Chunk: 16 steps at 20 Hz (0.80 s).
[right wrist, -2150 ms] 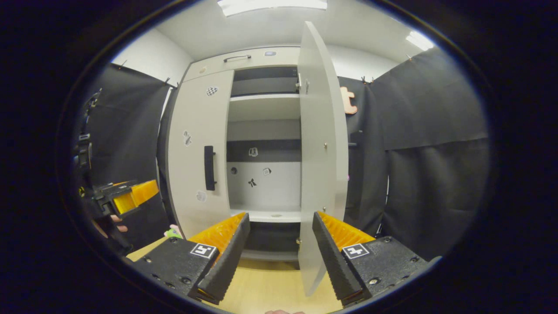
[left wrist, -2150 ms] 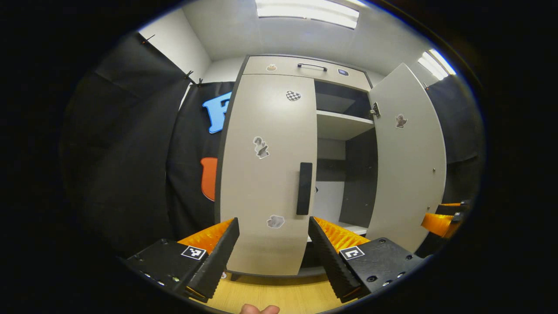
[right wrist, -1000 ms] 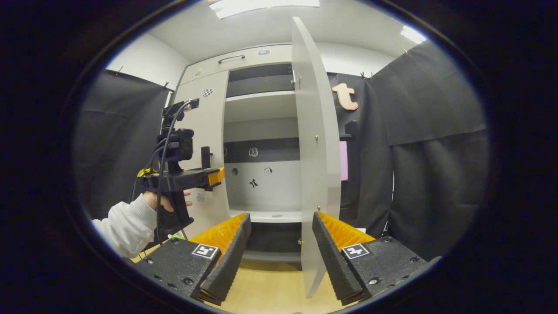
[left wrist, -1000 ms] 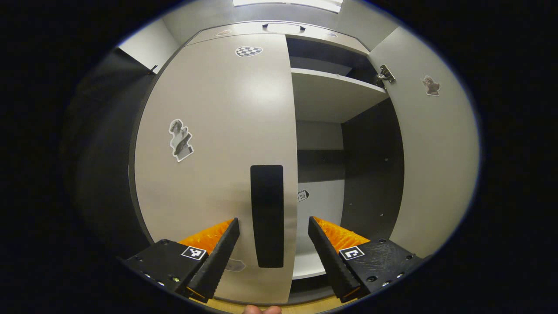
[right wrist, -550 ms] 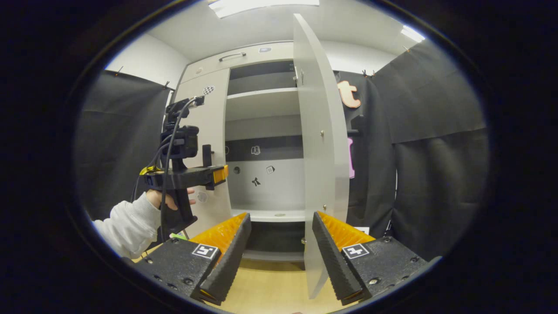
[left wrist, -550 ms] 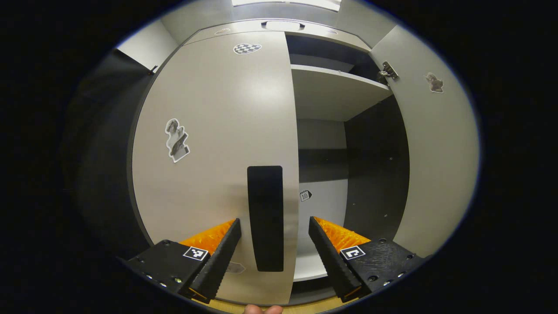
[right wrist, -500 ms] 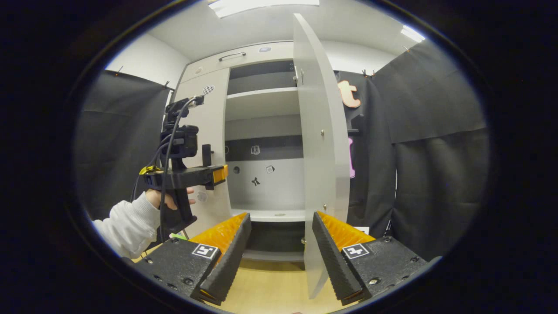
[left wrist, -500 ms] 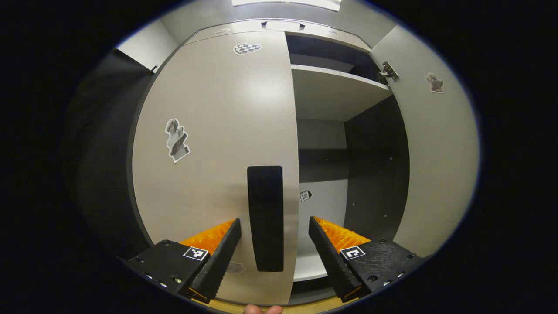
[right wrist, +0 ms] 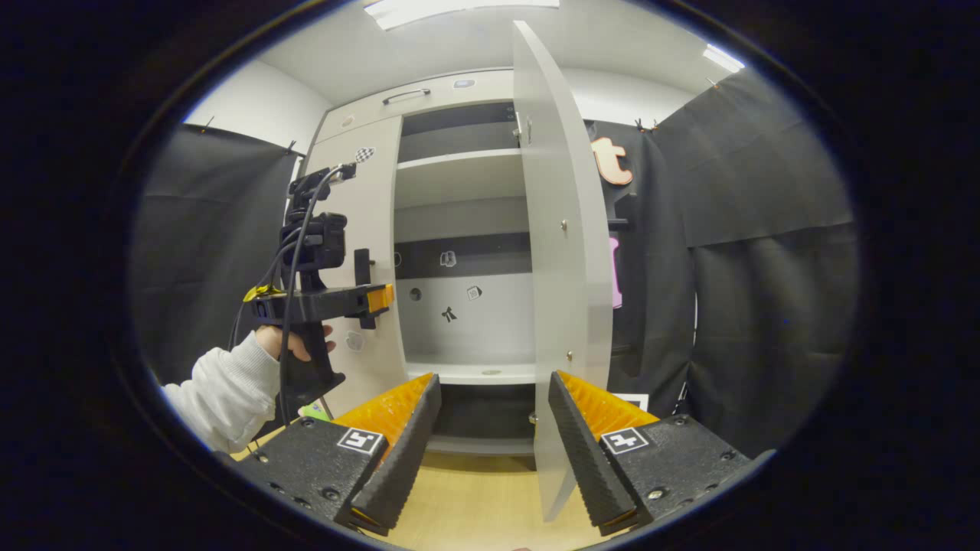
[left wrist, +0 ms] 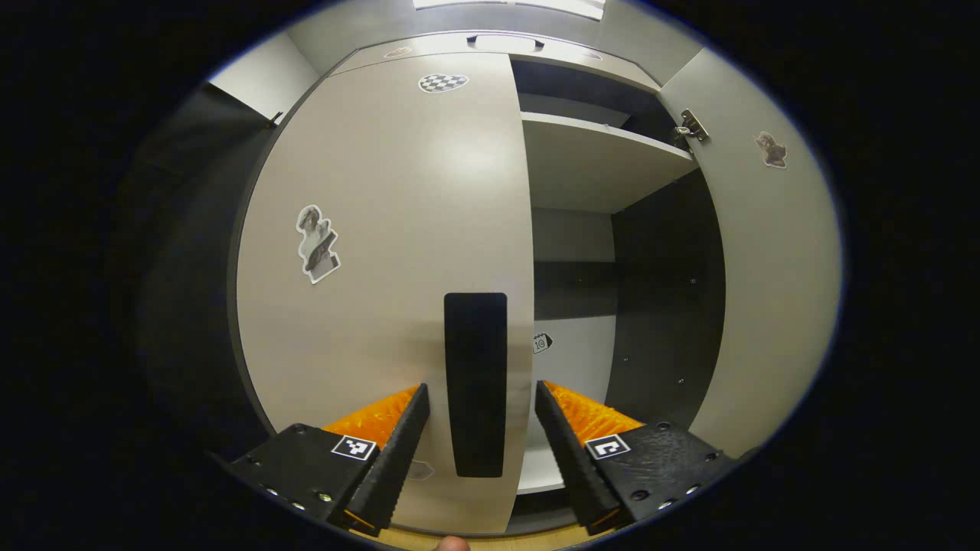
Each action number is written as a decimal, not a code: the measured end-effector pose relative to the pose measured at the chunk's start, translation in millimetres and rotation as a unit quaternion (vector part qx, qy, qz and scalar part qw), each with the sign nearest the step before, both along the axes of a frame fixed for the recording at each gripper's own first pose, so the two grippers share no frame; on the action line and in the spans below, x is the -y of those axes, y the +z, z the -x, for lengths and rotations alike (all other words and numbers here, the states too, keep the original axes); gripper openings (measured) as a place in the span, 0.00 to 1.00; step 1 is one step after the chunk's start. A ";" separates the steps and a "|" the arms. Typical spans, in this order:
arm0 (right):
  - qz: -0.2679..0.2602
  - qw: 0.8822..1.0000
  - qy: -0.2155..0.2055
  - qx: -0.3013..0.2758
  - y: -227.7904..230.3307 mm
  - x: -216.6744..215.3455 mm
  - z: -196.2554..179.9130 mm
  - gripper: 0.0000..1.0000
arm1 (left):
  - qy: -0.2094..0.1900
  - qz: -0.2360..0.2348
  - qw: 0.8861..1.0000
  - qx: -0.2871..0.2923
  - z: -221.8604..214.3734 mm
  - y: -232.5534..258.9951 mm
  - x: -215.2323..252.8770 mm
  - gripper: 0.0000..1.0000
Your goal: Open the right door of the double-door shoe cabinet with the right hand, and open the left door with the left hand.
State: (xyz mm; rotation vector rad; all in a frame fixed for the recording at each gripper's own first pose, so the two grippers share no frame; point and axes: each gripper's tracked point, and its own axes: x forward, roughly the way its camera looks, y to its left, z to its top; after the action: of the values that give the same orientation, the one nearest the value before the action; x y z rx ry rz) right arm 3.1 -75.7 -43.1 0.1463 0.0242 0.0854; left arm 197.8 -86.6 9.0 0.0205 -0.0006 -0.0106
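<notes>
The shoe cabinet's left door (left wrist: 398,229) is beige, carries stickers and stands closed. Its black vertical handle (left wrist: 475,383) lies between the fingers of my left gripper (left wrist: 479,390), which is open, with a narrow gap on each side of the handle. The right door (left wrist: 766,291) is swung wide open. In the right gripper view, that right door (right wrist: 563,268) stands edge-on just above my open right gripper (right wrist: 492,379), which holds nothing. The left gripper (right wrist: 367,298) shows there at the left door's handle (right wrist: 361,264), held by a hand in a white sleeve (right wrist: 230,390).
The cabinet's right half is open, showing a light upper shelf (right wrist: 459,164) and a lower shelf (right wrist: 475,375). A drawer with a bar handle (right wrist: 406,96) tops the cabinet. Black cloth walls (right wrist: 766,268) stand on both sides, and a wooden floor (right wrist: 475,497) lies below.
The left gripper came up to the left door's handle and its fingers have just narrowed around it. The right gripper has hardly moved; the right door stays open.
</notes>
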 end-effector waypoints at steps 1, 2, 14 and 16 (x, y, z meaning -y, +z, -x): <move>0.000 1.000 0.000 -0.001 -0.2 0.1 0.3 0.89 | 0.000 0.005 1.000 -0.001 -0.3 0.0 -1.7 0.72; 0.001 1.000 0.000 -0.001 -0.6 0.0 -0.2 0.89 | 0.001 0.011 1.000 -0.002 -0.6 0.7 -4.0 0.68; -0.001 1.000 0.006 -0.008 -5.9 -7.2 -0.4 0.89 | -0.049 0.030 0.998 -0.013 3.4 -1.8 4.0 0.10; 0.003 1.000 0.006 -0.008 -7.0 -7.3 -0.7 0.89 | -0.058 0.028 0.998 -0.021 8.2 -2.2 3.4 0.09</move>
State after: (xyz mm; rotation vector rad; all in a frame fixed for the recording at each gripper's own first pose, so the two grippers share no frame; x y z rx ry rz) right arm 3.8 -68.4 -50.0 0.1409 0.0418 0.0957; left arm 189.6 -90.0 6.8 -0.0363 0.0391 -0.1265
